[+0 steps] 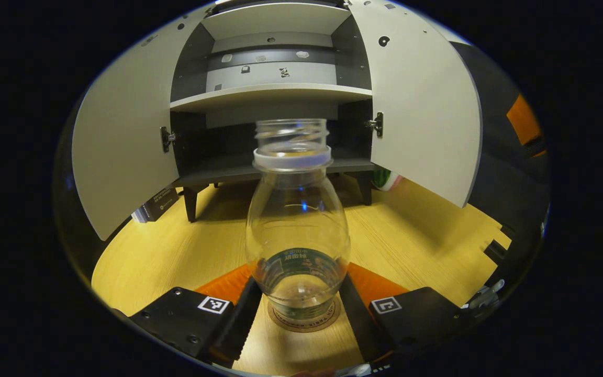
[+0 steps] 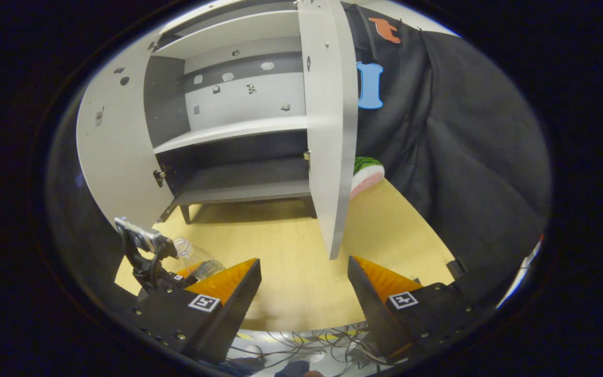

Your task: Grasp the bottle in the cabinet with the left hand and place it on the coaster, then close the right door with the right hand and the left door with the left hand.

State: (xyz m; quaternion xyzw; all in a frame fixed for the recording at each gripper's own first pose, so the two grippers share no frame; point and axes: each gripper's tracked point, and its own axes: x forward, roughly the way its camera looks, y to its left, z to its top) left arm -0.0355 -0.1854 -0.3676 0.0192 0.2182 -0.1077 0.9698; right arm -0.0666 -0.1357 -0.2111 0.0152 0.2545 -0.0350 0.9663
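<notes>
Bottle [image 1: 297,230] upright on coaster [image 1: 304,320]

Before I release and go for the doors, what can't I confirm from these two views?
- Left gripper view: whether the jaws press the bottle; its base hides the contact.
- Same view: most of the coaster, covered by the bottle.
- Same view: the striped object behind the right door, mostly hidden.
- Right gripper view: the bottle, partly blocked by the left gripper.

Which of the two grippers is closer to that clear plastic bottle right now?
Left. The left gripper flanks the clear plastic bottle on its coaster; the right gripper is open, off to the bottle's side.
</notes>
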